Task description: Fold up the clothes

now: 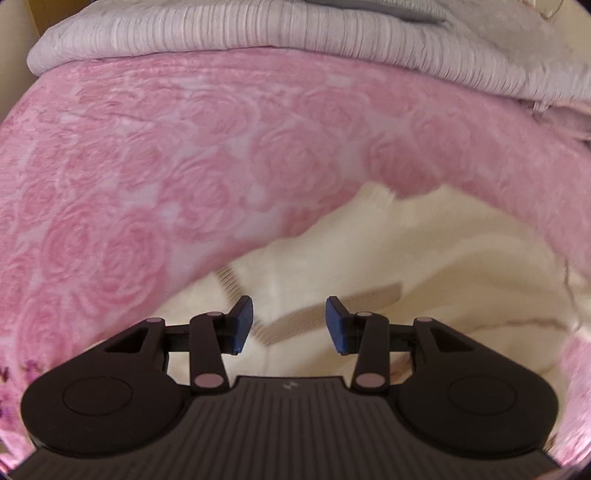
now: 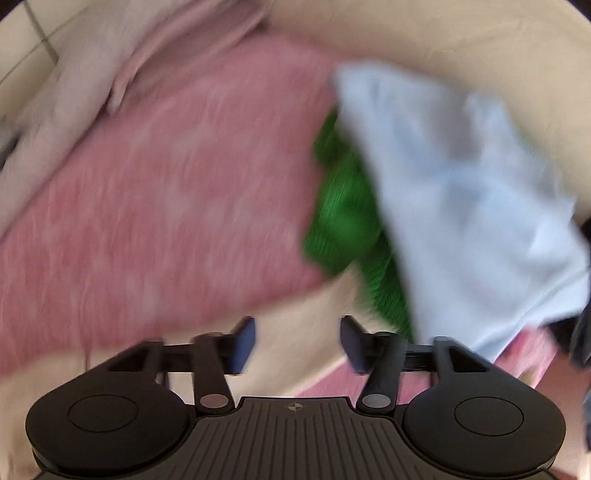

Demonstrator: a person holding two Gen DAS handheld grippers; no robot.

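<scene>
Only in the right view, green garment (image 2: pixel 343 210) under pale-blue cloth (image 2: pixel 461 192); both hand-held grippers (image 1: pixel 289 325) (image 2: pixel 297 345) released.

A pink rose-patterned blanket (image 1: pixel 184 155) spreads across the bed in front of me. At its far edge I see a ribbed pale grey-pink quilt (image 1: pixel 258 33) bunched up.

You are looking at a plush pink blanket embossed with a rose pattern (image 1: pixel 155 155), and a pale grey-lilac ribbed knit garment (image 1: pixel 258 33) is lying along its far edge. A cream-white soft garment (image 1: pixel 424 266) is showing plain near you. In your right view, a bright green knit piece (image 2: pixel 343 214) is sitting beside a plain light blue cloth (image 2: pixel 461 192), both blurred. Your black grippers are wearing dark blue pads (image 1: pixel 243 325).
</scene>
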